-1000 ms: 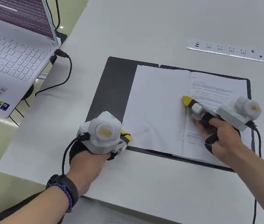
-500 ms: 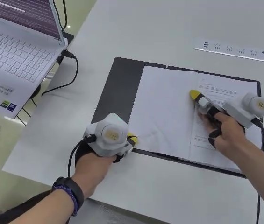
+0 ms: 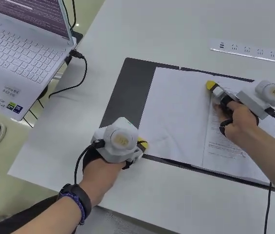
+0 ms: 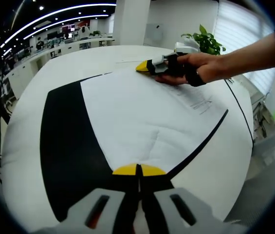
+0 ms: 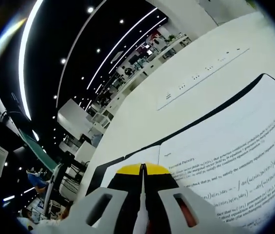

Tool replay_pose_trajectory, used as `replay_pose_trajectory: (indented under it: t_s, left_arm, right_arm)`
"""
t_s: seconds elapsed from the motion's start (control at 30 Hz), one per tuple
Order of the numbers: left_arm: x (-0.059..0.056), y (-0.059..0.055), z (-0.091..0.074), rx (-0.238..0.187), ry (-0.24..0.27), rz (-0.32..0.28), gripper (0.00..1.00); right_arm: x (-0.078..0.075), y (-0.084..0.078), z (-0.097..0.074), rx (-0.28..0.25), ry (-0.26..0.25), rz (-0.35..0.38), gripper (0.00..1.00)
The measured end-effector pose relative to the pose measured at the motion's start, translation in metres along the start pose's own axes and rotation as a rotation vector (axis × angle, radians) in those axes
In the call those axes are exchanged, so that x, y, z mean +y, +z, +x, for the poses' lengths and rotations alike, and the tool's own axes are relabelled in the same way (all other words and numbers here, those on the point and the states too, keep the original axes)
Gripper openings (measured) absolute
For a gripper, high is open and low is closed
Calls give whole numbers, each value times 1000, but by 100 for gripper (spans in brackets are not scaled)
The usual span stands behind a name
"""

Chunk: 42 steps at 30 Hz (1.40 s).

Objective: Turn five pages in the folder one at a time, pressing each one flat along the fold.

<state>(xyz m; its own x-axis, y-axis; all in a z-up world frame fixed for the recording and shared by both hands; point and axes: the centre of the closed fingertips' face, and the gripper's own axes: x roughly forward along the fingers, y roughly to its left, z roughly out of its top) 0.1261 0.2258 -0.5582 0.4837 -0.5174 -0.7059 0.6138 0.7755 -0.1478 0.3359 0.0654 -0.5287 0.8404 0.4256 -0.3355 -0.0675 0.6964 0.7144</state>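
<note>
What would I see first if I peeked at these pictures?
First, the big black folder lying open on the white table, with a blank white page spread across it. The right claw, yellow-tipped and shut, sits near the top of the fold. The left claw, also shut, rests at the folder's near edge. A white laptop sits open off to the left.

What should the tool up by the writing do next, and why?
Probably slide the right tool the last bit up the fold to the page's top edge. Its shut tip sits on the fold, short of that edge, while the shut left tool rests at the blank page's near corner.
</note>
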Motion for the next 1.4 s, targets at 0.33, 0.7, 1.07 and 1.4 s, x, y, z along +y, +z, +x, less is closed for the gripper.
replay_pose_trajectory:
  t_s: [0.33,0.7,1.07,1.4]
  left_arm:
    - [1,0,0,-2,-2,-11,0]
    - [0,0,1,-1,1,-22,0]
    - [0,0,0,12,-3,-17,0]
    - [1,0,0,9,-3,-13,0]
  right_arm:
    - [0,10,5,-57,-26,66,0]
    - [-8,12,13,-57,-26,112,0]
    - [7,-14,-6,35,49,-58,0]
    - [16,-28,-25,52,60,-88,0]
